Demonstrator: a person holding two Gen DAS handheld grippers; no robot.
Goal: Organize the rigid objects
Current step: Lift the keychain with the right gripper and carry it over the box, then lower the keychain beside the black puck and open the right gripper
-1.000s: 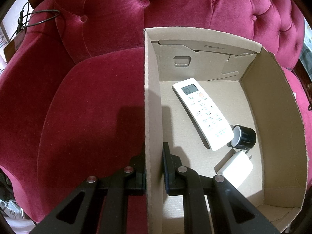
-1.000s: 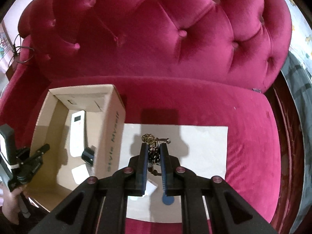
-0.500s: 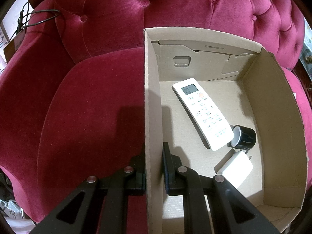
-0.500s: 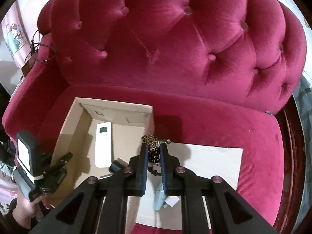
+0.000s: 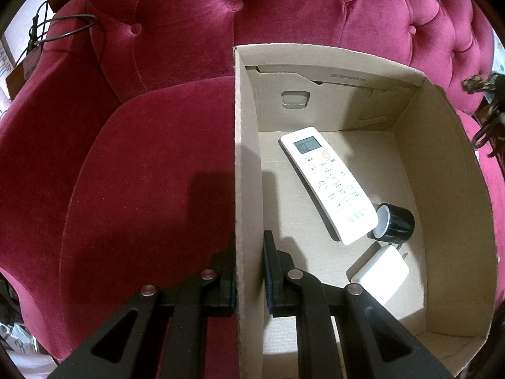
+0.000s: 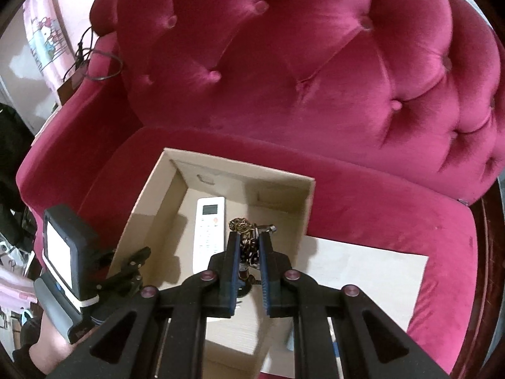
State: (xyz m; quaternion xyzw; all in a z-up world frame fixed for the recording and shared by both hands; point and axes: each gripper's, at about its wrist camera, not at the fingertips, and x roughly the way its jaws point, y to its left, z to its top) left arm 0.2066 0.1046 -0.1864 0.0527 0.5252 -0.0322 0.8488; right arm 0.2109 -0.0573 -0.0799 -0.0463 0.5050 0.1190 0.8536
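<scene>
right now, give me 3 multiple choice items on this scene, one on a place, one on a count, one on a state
1. Where does the white remote lie?
A. on the sofa cushion
B. inside the cardboard box
C. on the flat sheet beside the box

2. How many things lie on the box floor?
A. one
B. three
C. five

3. What is the left gripper doing?
A. clamping the box's side wall
B. hanging open over the sofa
C. holding the remote

Key: 1 B, it rests on the box floor. 2 B, remote, black cap and white charger. 3 A, one finger sits on each side of the wall.
</scene>
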